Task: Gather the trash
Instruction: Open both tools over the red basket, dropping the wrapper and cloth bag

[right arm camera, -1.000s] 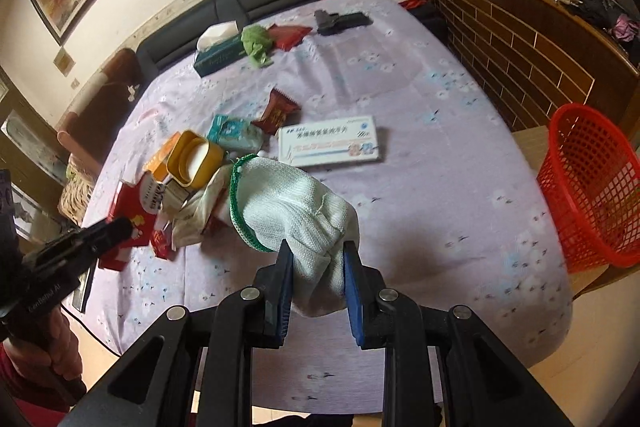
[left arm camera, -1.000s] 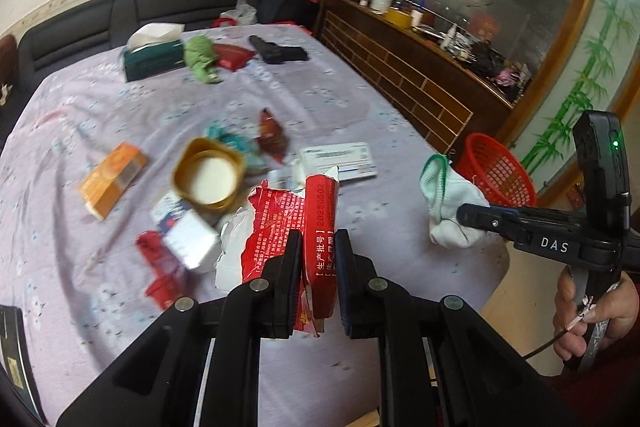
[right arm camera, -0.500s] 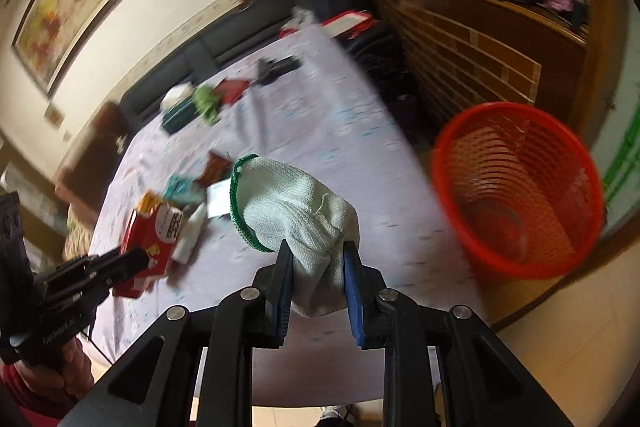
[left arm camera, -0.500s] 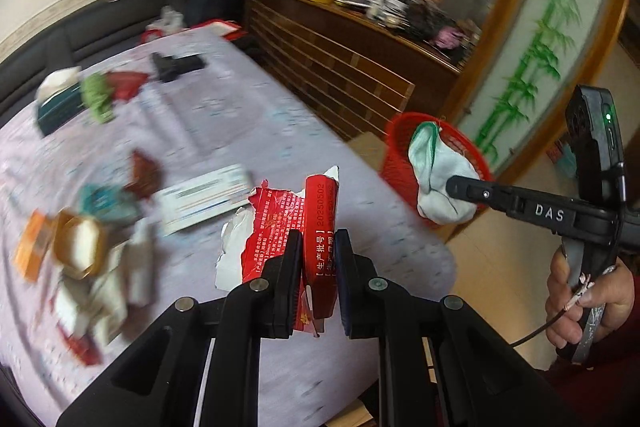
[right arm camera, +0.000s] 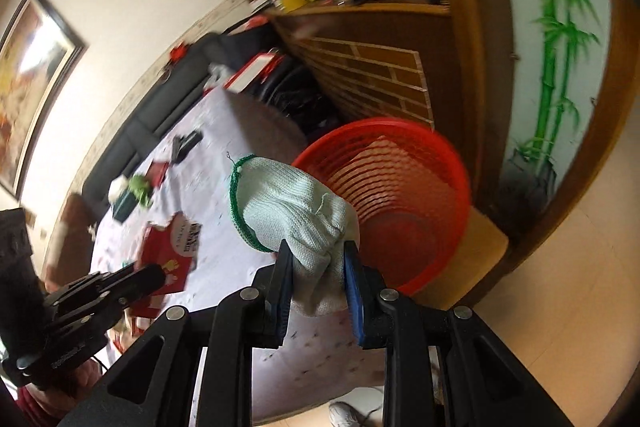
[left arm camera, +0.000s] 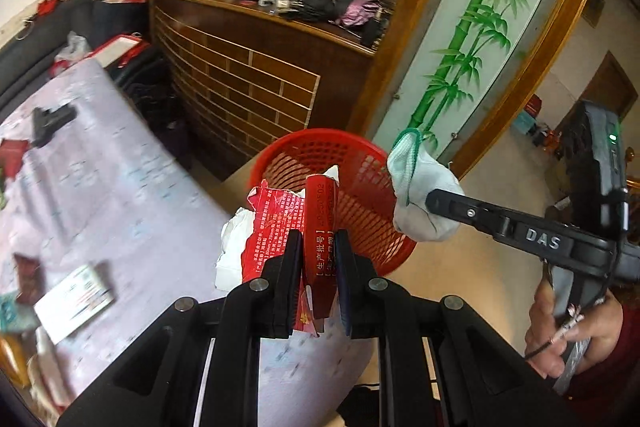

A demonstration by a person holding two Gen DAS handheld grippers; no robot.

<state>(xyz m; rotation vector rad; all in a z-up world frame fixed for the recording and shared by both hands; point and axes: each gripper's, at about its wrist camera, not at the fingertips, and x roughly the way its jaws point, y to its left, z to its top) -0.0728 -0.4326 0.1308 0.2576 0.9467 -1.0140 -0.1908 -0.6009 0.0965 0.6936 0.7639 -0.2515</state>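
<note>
The left gripper [left arm camera: 318, 259] has its jaws closed on a torn red packet [left arm camera: 316, 223], held upright between the pads; the packet's top edge lies in front of the near rim of the red basket [left arm camera: 320, 143], seen from the left wrist camera; the basket stands beside the table [left arm camera: 120, 195], just off its corner, below the brick-patterned counter [left arm camera: 248, 83]. The right gripper [right arm camera: 318, 267] has its jaws clamped on a pale glove [right arm camera: 296, 207] with a green cuff; in the right wrist view the glove hangs in front of the basket's [right arm camera: 452, 163] near rim, cuff towards the table [right arm camera: 224, 227]; in the left wrist view the same glove [left arm camera: 420, 195] sits at the basket's right edge, pinched by the right gripper's [left arm camera: 434, 201] tip. Left of the basket, on the table, lie a white box [left arm camera: 74, 297], a dark red wrapper [left arm camera: 28, 273] and a black item [left arm camera: 52, 121]; the view there is blurred. The bamboo panel [left arm camera: 472, 39] rises behind the basket; the basket's floor [right arm camera: 400, 239] shows nothing I can make out.
</note>
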